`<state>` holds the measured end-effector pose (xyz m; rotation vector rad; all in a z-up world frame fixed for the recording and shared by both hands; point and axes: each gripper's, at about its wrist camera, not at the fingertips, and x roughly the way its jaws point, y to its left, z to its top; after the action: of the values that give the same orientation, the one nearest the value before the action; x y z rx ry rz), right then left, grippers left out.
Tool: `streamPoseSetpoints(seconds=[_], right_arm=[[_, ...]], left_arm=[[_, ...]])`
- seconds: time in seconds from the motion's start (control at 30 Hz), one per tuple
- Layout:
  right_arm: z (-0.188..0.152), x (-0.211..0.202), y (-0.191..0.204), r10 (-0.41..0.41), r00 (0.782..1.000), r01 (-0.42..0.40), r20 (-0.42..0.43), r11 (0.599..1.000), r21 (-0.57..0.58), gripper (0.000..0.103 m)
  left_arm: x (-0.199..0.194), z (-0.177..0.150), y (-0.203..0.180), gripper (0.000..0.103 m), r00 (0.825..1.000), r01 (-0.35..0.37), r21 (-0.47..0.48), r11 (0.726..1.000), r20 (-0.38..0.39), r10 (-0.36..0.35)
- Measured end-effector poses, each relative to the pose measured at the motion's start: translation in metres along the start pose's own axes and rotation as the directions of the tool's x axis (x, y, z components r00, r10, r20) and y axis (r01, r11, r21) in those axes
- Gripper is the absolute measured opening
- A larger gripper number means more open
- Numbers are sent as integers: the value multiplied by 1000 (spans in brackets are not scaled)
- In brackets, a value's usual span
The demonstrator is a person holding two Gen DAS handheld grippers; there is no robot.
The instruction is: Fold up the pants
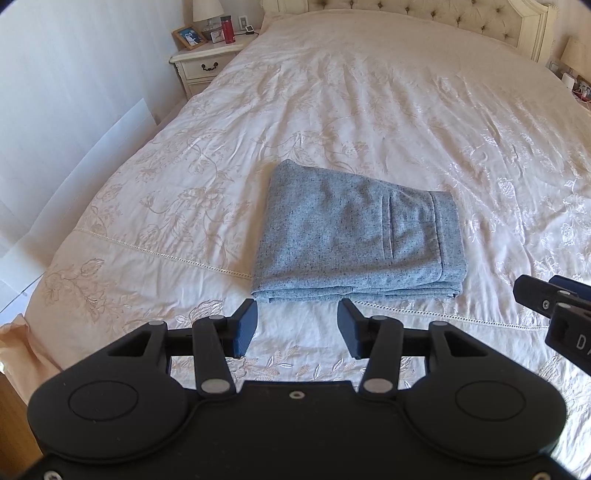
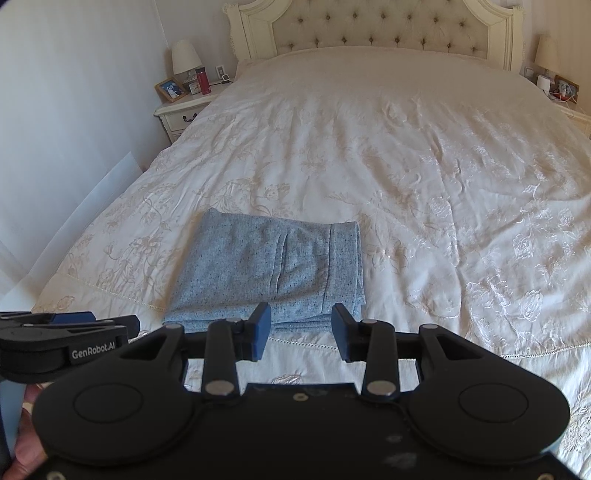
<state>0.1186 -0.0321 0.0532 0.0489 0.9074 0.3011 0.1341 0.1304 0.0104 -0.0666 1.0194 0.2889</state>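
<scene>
The grey-blue speckled pants [image 1: 358, 236] lie folded into a compact stack on the cream bedspread [image 1: 332, 110], near the foot of the bed; they also show in the right wrist view [image 2: 273, 269]. My left gripper [image 1: 297, 326] is open and empty, hovering just short of the stack's near edge. My right gripper [image 2: 301, 328] is open and empty, just before the stack's near right corner. The right gripper's body [image 1: 554, 306] shows at the right edge of the left view. The left gripper's body [image 2: 66, 343] shows at the left of the right view.
A nightstand [image 1: 201, 62] at the far left holds a lamp, a framed photo, a clock and a red bottle [image 1: 228, 29]. The tufted headboard [image 2: 380, 31] is at the far end. A second nightstand [image 2: 554, 88] with a lamp stands at the far right. A wall runs along the left.
</scene>
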Motion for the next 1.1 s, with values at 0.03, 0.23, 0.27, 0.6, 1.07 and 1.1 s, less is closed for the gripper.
streamPoseSetpoints(seconds=[0.03,0.23,0.27,0.6,1.07,1.1], right_arm=[[0,0,0,0,1000,0,0,1000,0,39],[-1,1,0,0,1000,0,-5,1000,1,39],[-1,1,0,2,1000,-2,-6,1000,1,39],[0,2,-3,11,1000,-11,-13,1000,7,39],[1,2,-5,26,999,-26,-22,1000,-1,39],[1,2,-5,27,999,-27,-22,1000,-2,39]], left_arm=[[0,0,0,56,1000,-3,2,1000,-1,3],[1,0,-4,56,1000,-11,8,1000,-5,11],[0,0,-4,56,1000,-11,8,1000,-5,11],[-1,1,-10,56,1000,-17,20,1000,-3,17],[-3,-1,-15,56,1000,-29,24,999,-10,29],[-3,-1,-15,56,1000,-29,24,999,-10,29]])
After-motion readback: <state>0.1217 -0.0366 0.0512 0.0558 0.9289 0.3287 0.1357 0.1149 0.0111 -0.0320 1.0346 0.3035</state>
